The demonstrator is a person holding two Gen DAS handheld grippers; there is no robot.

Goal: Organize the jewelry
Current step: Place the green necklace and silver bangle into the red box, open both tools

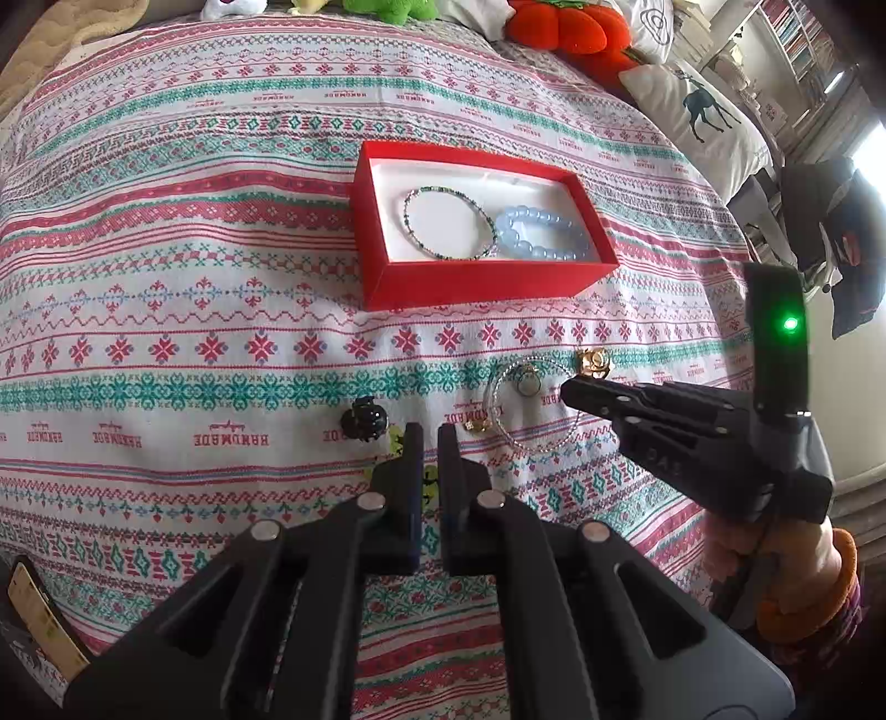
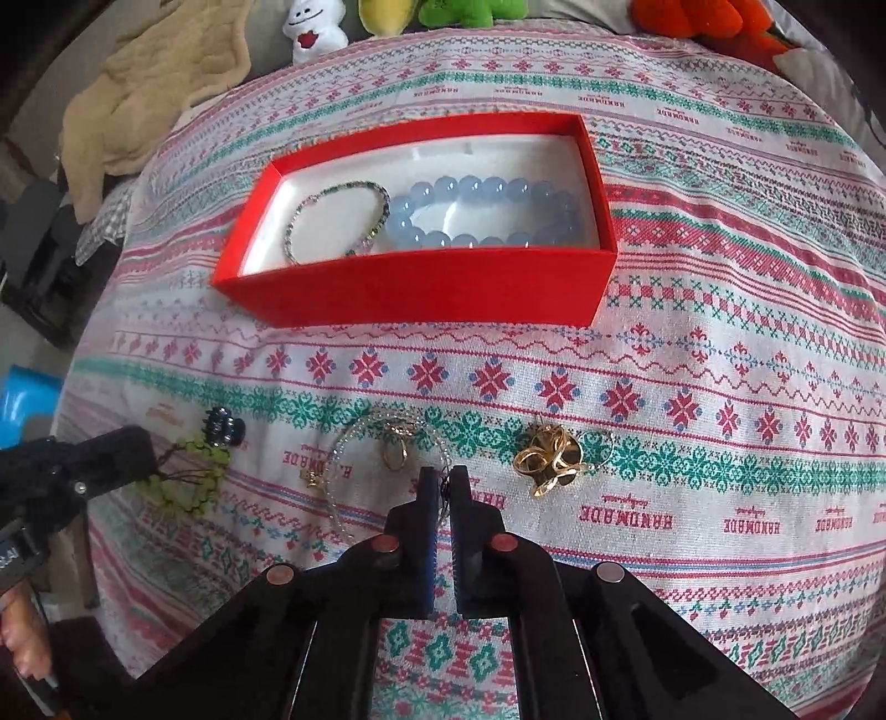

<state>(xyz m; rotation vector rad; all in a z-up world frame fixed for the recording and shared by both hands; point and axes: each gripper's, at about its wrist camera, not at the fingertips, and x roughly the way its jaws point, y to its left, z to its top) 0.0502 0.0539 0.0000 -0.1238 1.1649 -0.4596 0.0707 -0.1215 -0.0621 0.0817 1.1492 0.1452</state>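
Note:
A red box [image 1: 482, 285] [image 2: 421, 288] on the patterned bedspread holds a thin beaded bracelet [image 1: 443, 190] and a blue bead bracelet [image 1: 512, 243]. Loose in front of it lie a clear bead bracelet [image 2: 354, 429], a gold ring [image 2: 396, 454], a gold ornament cluster [image 2: 551, 462], a small gold charm [image 2: 315, 479], a black hair claw [image 2: 224, 426] and a green bead bracelet [image 2: 194, 482]. My right gripper [image 2: 443, 476] [image 1: 570, 387] is shut on the clear bracelet's right side. My left gripper [image 1: 429, 437] [image 2: 152, 454] is shut on the green bracelet's cord.
Plush toys [image 1: 559, 27] and a deer-print pillow [image 1: 703, 122] line the far edge of the bed. A beige blanket [image 2: 155, 83] lies at the far left. A person's hand [image 1: 775, 559] with an orange cuff holds the right gripper.

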